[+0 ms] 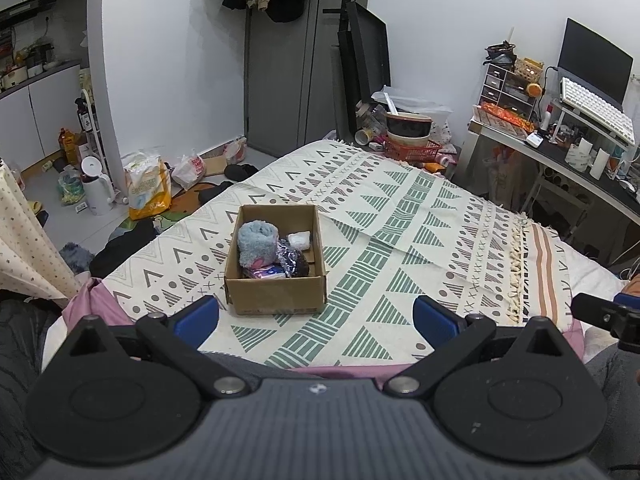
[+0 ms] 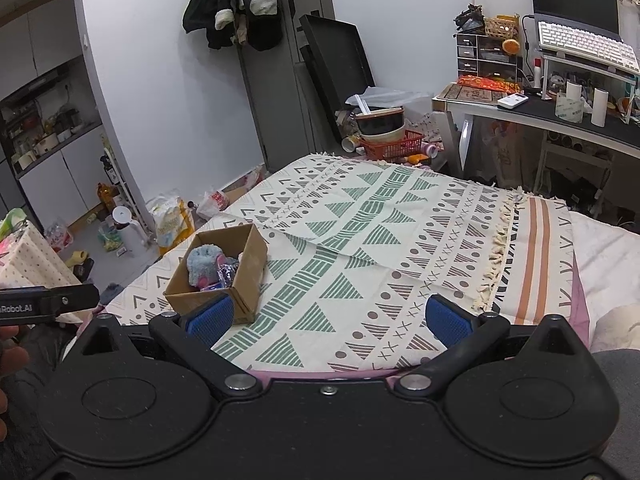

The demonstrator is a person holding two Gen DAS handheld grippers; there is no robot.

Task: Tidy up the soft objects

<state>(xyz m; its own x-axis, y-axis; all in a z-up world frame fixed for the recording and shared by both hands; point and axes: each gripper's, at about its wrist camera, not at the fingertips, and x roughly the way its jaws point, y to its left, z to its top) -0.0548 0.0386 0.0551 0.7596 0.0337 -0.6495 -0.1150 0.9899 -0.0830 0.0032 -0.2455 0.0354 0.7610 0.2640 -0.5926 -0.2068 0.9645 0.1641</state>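
An open cardboard box (image 1: 276, 294) stands on the patterned blanket (image 1: 384, 216) of the bed. Inside it lie a rolled grey-blue fluffy sock (image 1: 256, 242), a dark shiny bundle (image 1: 295, 262), a white piece (image 1: 300, 239) and a pink-and-blue packet (image 1: 266, 273). My left gripper (image 1: 316, 318) is open, held low at the bed's near edge just in front of the box. My right gripper (image 2: 330, 318) is open too, to the right of the box (image 2: 248, 256), where the fluffy sock (image 2: 204, 266) shows over the wall. Both hold nothing.
The blanket (image 2: 400, 216) lies bare right of the box up to its fringe. A cluttered desk (image 1: 560, 152) with keyboard stands at the right, a red basket with bowls (image 1: 412, 146) beyond the bed's far end. Bags and a white kettle (image 1: 96, 188) litter the floor on the left.
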